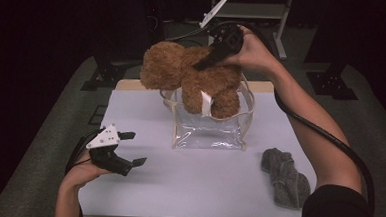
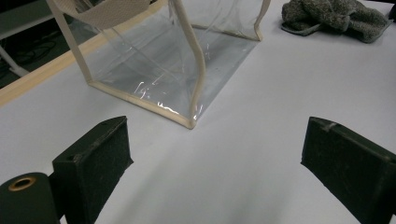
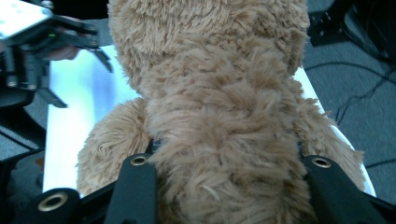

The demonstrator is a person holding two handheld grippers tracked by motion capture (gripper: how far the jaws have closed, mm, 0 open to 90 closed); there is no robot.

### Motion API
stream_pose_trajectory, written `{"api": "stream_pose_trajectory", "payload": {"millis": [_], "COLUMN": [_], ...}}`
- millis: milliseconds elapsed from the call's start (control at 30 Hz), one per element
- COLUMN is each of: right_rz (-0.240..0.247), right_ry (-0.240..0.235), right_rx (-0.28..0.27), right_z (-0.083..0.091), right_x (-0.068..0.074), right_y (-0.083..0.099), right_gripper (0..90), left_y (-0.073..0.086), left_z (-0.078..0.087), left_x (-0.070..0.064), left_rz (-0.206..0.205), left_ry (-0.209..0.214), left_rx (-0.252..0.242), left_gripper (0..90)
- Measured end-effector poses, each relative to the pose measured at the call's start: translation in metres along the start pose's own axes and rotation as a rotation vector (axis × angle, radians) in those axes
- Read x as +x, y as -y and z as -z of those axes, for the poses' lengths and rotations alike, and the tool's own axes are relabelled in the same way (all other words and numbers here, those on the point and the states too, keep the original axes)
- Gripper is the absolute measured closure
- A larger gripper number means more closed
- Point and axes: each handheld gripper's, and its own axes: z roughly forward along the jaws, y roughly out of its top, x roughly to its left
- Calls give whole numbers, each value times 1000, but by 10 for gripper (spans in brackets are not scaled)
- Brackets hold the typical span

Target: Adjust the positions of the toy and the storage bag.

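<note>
Teddy bear (image 1: 192, 76) clamped in right claw (image 1: 208, 60), legs hidden inside clear bag (image 1: 210, 129); left claw (image 1: 131, 148) wide.

No legible text, brand, number or sign appears; the white tag (image 1: 206, 103) on the teddy bear (image 1: 192, 76) reads blank.

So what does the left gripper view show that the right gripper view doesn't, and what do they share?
Left gripper view alone: the clear bag standing on the table, a grey cloth lying beyond it, and the left gripper open above bare tabletop. Right gripper view alone: the brown teddy bear pinched between the right gripper fingers, with dark floor and cables behind. Both share the white table.
</note>
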Motion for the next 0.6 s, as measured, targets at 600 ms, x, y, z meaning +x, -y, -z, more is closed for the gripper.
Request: {"api": "stream_pose_trajectory", "payload": {"millis": [600], "right_rz": [-158], "right_ry": [76], "right_rx": [-12], "right_z": [8], "right_x": [-49], "right_y": [30], "right_gripper": [558], "left_y": [2], "left_z": [0], "left_x": [1], "left_rz": [2], "left_ry": [4], "left_rx": [8], "left_gripper": [73]}}
